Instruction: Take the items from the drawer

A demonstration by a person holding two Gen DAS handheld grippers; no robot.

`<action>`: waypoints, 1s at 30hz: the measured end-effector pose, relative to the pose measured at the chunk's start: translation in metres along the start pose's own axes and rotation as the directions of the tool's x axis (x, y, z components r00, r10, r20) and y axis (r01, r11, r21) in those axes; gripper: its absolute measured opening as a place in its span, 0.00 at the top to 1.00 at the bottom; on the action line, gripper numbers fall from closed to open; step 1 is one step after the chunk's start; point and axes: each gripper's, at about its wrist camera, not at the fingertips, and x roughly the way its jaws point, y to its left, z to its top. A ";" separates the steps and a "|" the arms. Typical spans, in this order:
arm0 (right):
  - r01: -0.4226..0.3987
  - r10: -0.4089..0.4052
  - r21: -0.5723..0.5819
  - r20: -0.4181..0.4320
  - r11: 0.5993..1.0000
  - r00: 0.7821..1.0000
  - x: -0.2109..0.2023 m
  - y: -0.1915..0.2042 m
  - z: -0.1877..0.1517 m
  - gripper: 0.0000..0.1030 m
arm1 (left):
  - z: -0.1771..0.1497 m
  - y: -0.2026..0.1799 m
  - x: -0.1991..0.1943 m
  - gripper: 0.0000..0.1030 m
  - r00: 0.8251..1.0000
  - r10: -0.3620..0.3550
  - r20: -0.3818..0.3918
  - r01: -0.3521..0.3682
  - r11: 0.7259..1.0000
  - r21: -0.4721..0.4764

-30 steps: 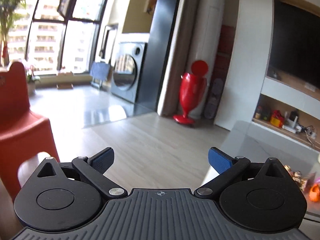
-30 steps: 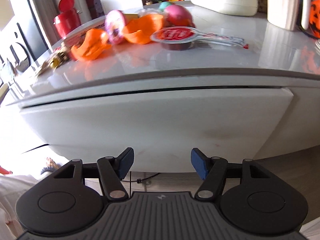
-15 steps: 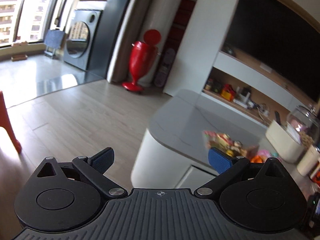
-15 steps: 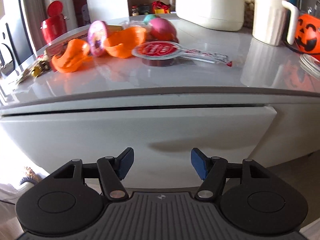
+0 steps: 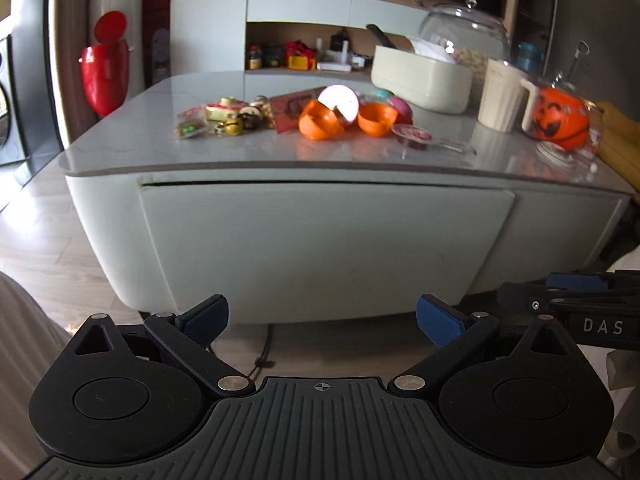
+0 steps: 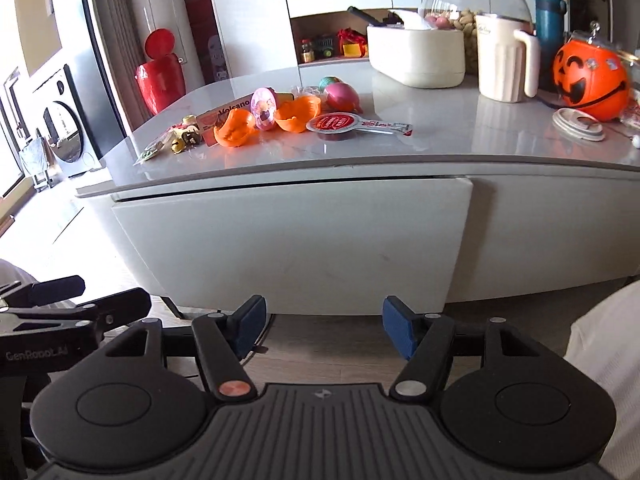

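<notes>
Left gripper (image 5: pixel 322 320), black with blue pads, sits low centre in the left wrist view, jaws spread wide, nothing between them. Right gripper (image 6: pixel 323 326), same build, low centre in its own view, jaws parted and empty; its side also shows at the lower right edge of the left view. Both point at the flat white drawer front (image 5: pixel 326 248) filling mid-frame, set into a rounded white table with a glossy grey top (image 5: pixel 132 136). The drawer is closed, only a thin dark seam under the tabletop edge; its contents cannot be seen. Neither gripper touches it. On the tabletop, upper centre: two orange plastic shell halves (image 5: pixel 320 122), a pink round toy (image 6: pixel 265 108) between them, a red-and-white flat packet with a long clear tail (image 6: pixel 334 123), small gold bells and wrapped trinkets (image 5: pixel 230 124) to the left. Upper right: cream rectangular container (image 5: pixel 420 80), cream ribbed jug (image 5: pixel 502 98), orange pumpkin bucket (image 5: pixel 558 118). A red pedestal bin (image 5: pixel 105 66) stands on the floor at upper left. Pale fabric shows at the lower edges.
</notes>
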 end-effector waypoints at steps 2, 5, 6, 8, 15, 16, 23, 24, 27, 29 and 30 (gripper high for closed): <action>0.018 -0.018 -0.018 -0.005 1.000 1.000 0.004 0.001 -0.009 0.36 | -0.002 -0.003 0.001 0.00 1.000 0.011 -0.005 -0.011 1.000 0.012; 0.026 -0.027 -0.027 -0.013 0.999 1.000 0.007 0.002 -0.012 0.36 | -0.001 -0.002 -0.003 0.00 0.999 0.033 0.007 -0.033 0.999 0.002; 0.021 -0.021 -0.022 -0.007 1.000 1.000 0.007 0.002 -0.012 0.36 | 0.000 -0.001 -0.005 0.00 0.999 0.037 0.009 -0.037 0.999 0.000; 0.012 -0.012 -0.019 -0.008 1.000 1.000 0.006 0.000 -0.014 0.36 | 0.000 -0.002 -0.005 0.00 0.999 0.039 0.007 -0.039 0.999 0.002; 0.009 -0.009 -0.020 -0.009 1.000 1.000 0.005 0.000 -0.016 0.36 | -0.001 -0.005 -0.007 0.00 0.999 0.030 0.014 -0.030 0.999 0.016; 0.010 -0.010 -0.026 -0.008 1.000 1.000 0.005 0.001 -0.017 0.36 | -0.002 -0.005 -0.007 0.00 1.000 0.030 0.011 -0.030 0.999 0.015; 0.001 -0.002 -0.021 -0.009 1.000 1.000 0.004 0.000 -0.017 0.36 | -0.003 -0.002 -0.003 0.00 0.999 0.041 -0.020 -0.041 0.999 -0.002; -0.001 0.001 -0.022 -0.010 1.000 1.000 0.004 0.000 -0.017 0.36 | -0.003 -0.002 -0.002 0.00 0.999 0.043 -0.024 -0.043 0.999 -0.003; -0.008 0.008 -0.034 -0.008 0.999 1.000 0.003 0.003 -0.017 0.36 | -0.004 0.000 0.000 0.00 0.998 0.046 -0.034 -0.047 0.999 -0.011; -0.010 0.010 -0.037 -0.011 0.999 1.000 0.004 0.004 -0.017 0.36 | -0.005 0.001 0.001 0.00 0.998 0.047 -0.041 -0.048 0.999 -0.016; -0.010 0.010 -0.034 -0.013 0.999 1.000 0.004 0.003 -0.017 0.36 | -0.005 0.001 0.002 0.00 0.998 0.048 -0.044 -0.049 0.999 -0.017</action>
